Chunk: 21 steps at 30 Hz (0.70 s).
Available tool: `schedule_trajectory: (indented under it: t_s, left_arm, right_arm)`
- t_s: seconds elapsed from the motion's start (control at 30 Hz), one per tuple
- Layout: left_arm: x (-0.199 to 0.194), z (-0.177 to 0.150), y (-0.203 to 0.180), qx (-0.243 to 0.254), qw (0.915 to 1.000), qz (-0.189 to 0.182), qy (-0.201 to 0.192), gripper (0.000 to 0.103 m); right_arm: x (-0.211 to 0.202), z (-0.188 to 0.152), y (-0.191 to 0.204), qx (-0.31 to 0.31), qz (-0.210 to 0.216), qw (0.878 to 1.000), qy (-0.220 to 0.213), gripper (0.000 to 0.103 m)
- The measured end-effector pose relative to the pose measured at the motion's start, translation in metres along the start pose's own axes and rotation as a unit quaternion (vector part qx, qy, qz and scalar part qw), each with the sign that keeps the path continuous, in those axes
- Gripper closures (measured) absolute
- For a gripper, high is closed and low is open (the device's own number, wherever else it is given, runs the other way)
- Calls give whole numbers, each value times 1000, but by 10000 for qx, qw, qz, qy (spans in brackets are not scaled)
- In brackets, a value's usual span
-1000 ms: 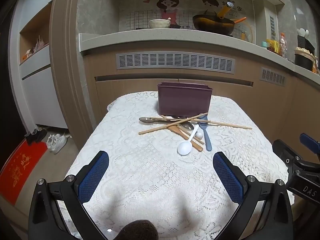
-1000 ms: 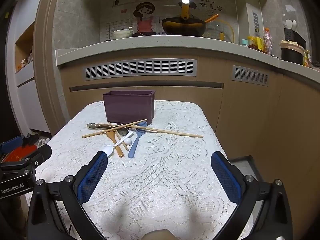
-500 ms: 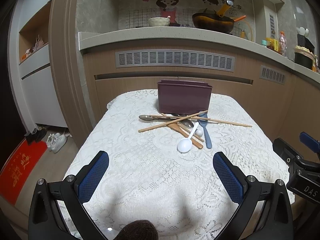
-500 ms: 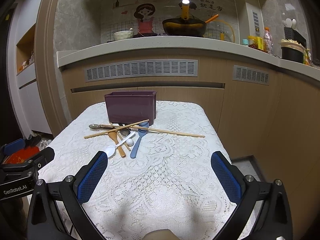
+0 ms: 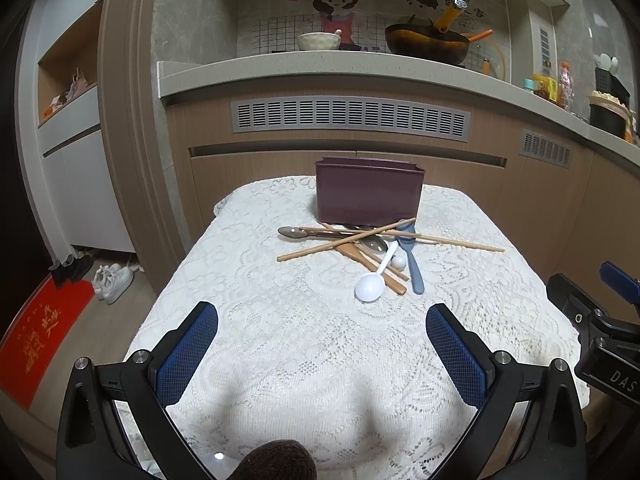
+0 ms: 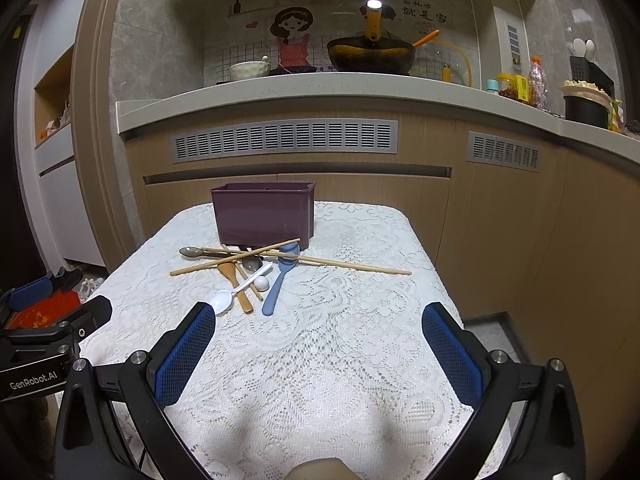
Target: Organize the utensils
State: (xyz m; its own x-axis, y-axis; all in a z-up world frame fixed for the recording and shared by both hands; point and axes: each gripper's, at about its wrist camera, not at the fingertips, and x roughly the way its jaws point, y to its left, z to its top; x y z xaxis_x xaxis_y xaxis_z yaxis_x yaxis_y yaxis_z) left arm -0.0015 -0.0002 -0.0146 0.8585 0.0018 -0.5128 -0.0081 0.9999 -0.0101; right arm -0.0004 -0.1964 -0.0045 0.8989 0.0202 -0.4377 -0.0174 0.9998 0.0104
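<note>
White lace tablecloth (image 5: 320, 344) covers small table; purple utensil box (image 5: 369, 190) stands upright at far end. Just before box, heap of utensils: two wooden chopsticks (image 5: 344, 240) crossed over metal spoon (image 5: 294, 233), wooden spoon (image 5: 360, 258), white spoon (image 5: 372, 286), blue spoon (image 5: 412, 264). Left gripper (image 5: 322, 354) spread wide, empty, above near cloth. Right gripper (image 6: 318, 354) likewise spread, empty, well short of heap

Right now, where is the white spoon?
In both wrist views the white spoon lies at the near edge of the utensil pile, bowl toward the camera, between the wooden spoon and the blue spoon.
</note>
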Motion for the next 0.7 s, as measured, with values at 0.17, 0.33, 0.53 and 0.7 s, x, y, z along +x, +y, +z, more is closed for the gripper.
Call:
schedule_trajectory:
  t_s: [0.17, 0.33, 0.53, 0.7]
  left_arm:
    - [1, 0, 0, -8, 10000, 9, 20, 0]
    - [0, 0, 0, -8, 10000, 9, 22, 0]
    - [0, 1, 0, -7, 10000, 10, 24, 0]
    - [0, 1, 1, -13, 10000, 14, 26, 0]
  right_arm:
    - [0, -1, -1, 28, -3, 10000, 6, 0]
    - [1, -2, -1, 25, 11, 10000, 26, 0]
    - [2, -2, -2, 28, 21, 10000, 39, 0]
    - [2, -2, -2, 34, 17, 10000, 35, 0]
